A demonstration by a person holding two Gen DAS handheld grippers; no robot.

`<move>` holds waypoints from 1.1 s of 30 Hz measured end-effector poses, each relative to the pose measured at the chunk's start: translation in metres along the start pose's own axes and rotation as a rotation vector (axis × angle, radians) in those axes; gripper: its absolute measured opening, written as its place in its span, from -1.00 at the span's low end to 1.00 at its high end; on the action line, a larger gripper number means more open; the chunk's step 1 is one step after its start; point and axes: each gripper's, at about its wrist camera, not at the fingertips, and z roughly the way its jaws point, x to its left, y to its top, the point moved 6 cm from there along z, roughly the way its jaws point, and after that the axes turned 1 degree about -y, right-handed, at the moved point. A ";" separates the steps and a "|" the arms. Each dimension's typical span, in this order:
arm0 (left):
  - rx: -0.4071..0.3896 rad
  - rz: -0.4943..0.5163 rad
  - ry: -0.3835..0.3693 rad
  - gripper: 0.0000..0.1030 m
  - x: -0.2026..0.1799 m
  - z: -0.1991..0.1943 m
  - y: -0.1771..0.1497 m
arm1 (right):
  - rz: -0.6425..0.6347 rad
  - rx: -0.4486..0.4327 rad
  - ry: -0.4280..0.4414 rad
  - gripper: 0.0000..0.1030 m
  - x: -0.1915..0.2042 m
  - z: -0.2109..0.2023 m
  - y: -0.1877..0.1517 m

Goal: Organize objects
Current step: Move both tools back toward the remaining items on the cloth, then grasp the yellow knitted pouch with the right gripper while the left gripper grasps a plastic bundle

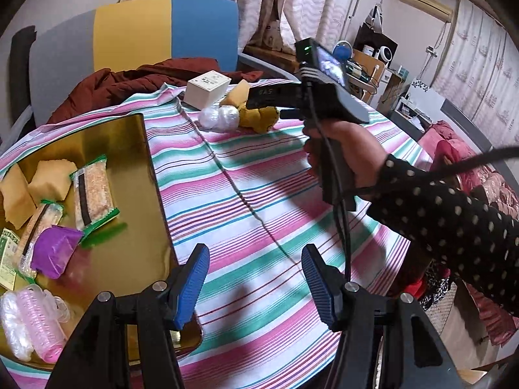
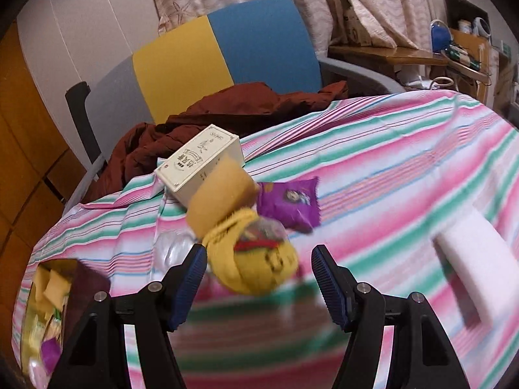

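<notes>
One yellow sock (image 2: 256, 259) lies between right gripper (image 2: 259, 278) fingers.

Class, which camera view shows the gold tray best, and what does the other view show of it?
The left wrist view: the gold tray lies close and sharp, with its snack packets, sponges and rollers visible. In the right wrist view the tray is only a small blurred piece at the lower left edge.

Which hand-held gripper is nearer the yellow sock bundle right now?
Right. The right hand-held gripper is open just short of the yellow sock bundle. The left hand-held gripper is open near the gold tray, with striped cloth between it and the bundle.
</notes>
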 end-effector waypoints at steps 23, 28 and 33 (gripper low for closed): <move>0.011 -0.009 0.072 0.24 0.019 0.065 0.106 | 0.057 -0.018 -0.102 -0.18 -0.070 -0.035 -0.041; 0.050 0.040 0.137 0.35 0.024 0.106 0.136 | 0.043 -0.033 -0.116 -0.17 -0.070 -0.034 -0.044; 0.098 -0.013 0.105 0.36 0.033 0.149 0.161 | 0.038 -0.049 -0.124 -0.15 -0.070 -0.033 -0.045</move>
